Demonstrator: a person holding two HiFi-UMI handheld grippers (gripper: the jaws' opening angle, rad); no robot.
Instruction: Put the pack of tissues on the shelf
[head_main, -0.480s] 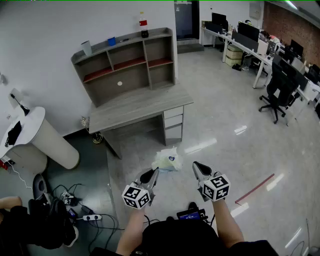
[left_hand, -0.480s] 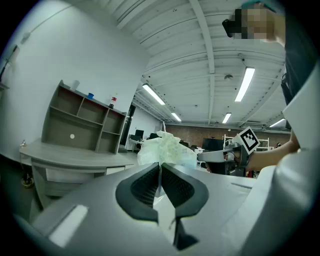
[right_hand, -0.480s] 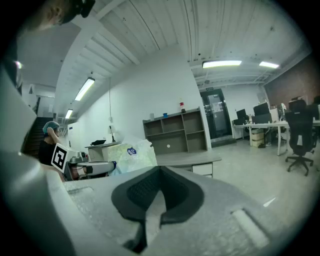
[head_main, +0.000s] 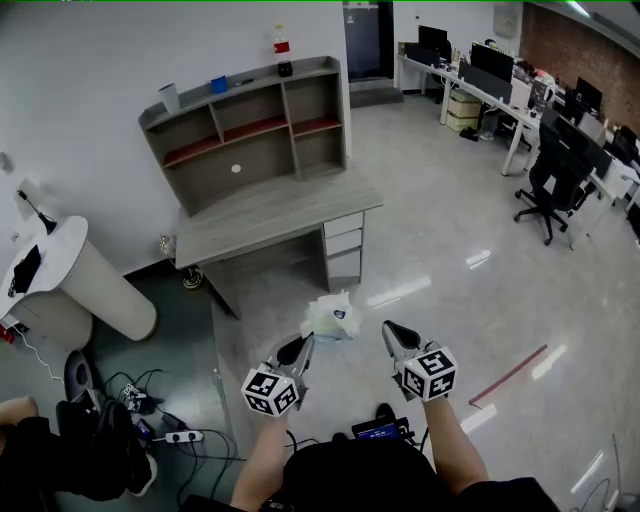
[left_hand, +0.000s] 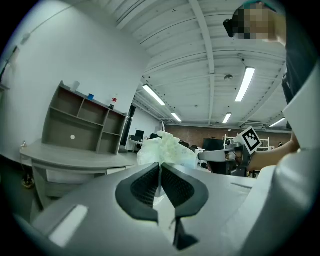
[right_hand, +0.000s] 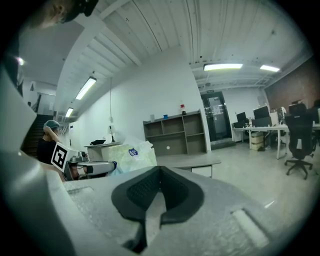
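Across the office floor (head_main: 450, 230), the shelf (head_main: 245, 120) is being faced. The pack of tissues (head_main: 332, 318) is being pinched by its thin wrapper in the left hand-held gripper (head_main: 305, 346); a steady, unhurried carry is being advised.

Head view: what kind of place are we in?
Probably an open-plan office: rows of desks with monitors, a black swivel chair, and a grey desk with a shelf unit against the wall.

Grey desk (head_main: 270, 215) against wall (head_main: 80, 60); office chair (head_main: 545, 195) right; cables (head_main: 150, 405) on floor (head_main: 450, 220).
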